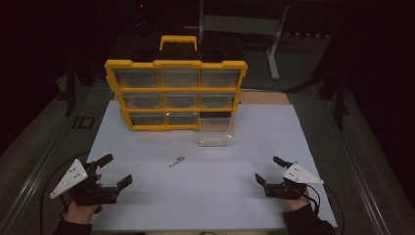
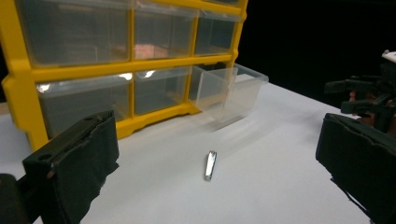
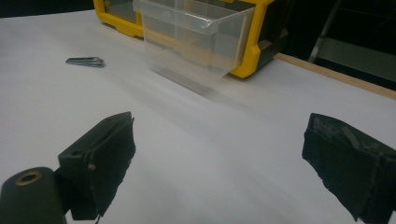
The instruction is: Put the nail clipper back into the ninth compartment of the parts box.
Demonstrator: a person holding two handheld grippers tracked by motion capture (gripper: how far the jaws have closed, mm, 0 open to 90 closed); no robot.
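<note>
Both your grippers are sitting low over the white table top (image 1: 147,205) with nothing in them. Your left gripper (image 1: 115,171) has its jaws spread wide, and the small flat silver metal clip (image 2: 210,165) lies right between them, a bit ahead on the table, not touching either pad. Your right gripper (image 1: 269,171) is gaping too; from it the clip (image 3: 85,61) is off to the far left. Ahead of it stands the clear plastic drawer bin (image 3: 196,39), pulled out, just in front of the yellow nine-drawer parts organizer (image 1: 176,93).
</note>
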